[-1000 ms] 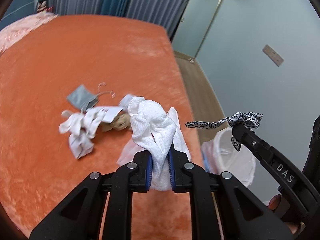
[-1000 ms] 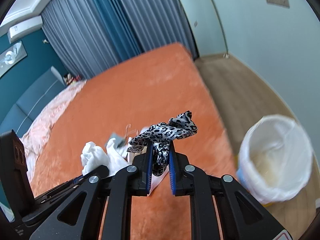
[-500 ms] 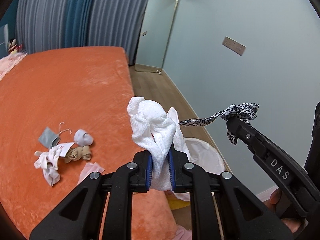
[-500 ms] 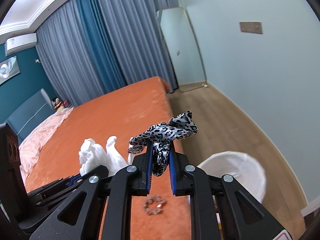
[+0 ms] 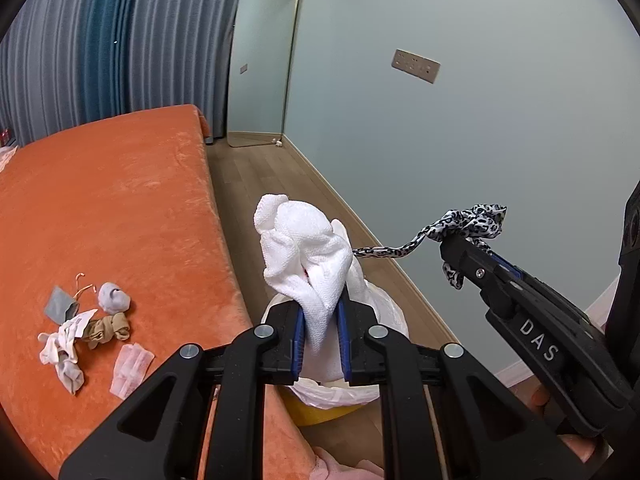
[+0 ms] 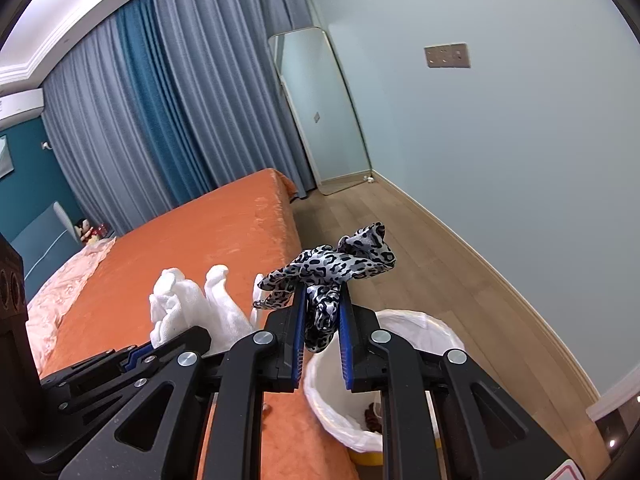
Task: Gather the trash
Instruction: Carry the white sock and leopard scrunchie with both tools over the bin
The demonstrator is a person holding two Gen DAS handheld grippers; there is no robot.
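L gripper point(image 5: 320, 332) clamps white cloth point(image 5: 308, 256); R gripper point(image 6: 322, 334) clamps leopard scrunchie point(image 6: 332, 268).

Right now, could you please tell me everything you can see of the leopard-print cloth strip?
The leopard-print strip is a thin, glossy, satin-like band, grey-white with black spots, bunched and twisted. The right gripper is shut on its middle: a crumpled bow stands above the blue pads, a short loop hangs between them, and one narrow tail trails toward the white towel. It is held in the air above the lined bin.

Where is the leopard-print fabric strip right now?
The leopard-print strip is clamped in the right gripper, held in the air beside the orange bed, just above the white-lined trash bin on the floor.
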